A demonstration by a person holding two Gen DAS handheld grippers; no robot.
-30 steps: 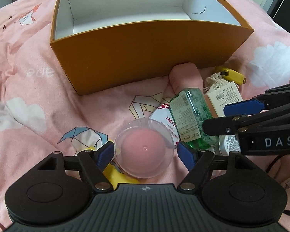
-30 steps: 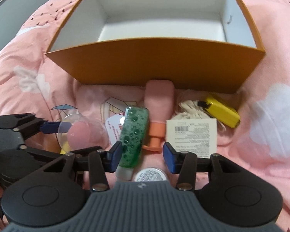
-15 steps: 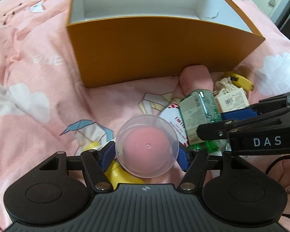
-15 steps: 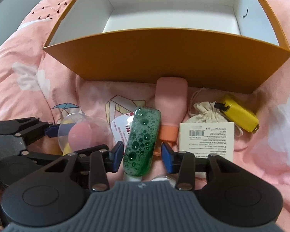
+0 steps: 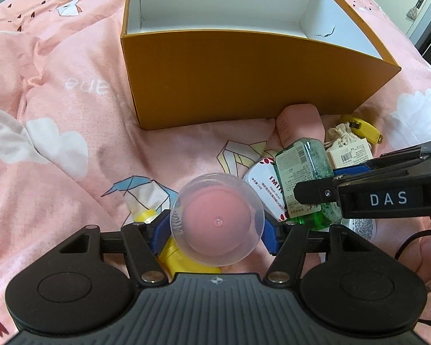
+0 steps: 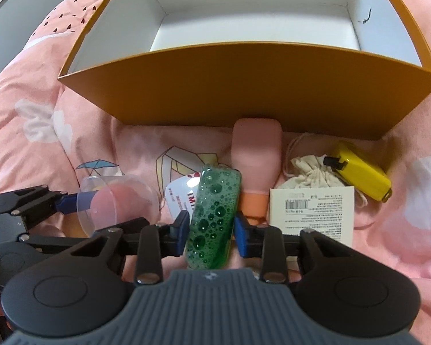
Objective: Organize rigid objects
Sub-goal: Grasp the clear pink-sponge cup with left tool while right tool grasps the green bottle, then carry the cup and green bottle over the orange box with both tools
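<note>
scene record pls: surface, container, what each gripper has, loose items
surface: pink printed bedspread
container: orange box, open top, white inside, nothing visible in it
left gripper: closed on clear round case with pink inside
right gripper: jaws closing on green gel bottle
loose items: pink bottle, cloth pouch, yellow gadget, white barcode card

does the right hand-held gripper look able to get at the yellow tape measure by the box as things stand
Probably not yet: the right hand-held gripper is closing on the green bottle. The yellow tape measure itself lies uncovered.
</note>
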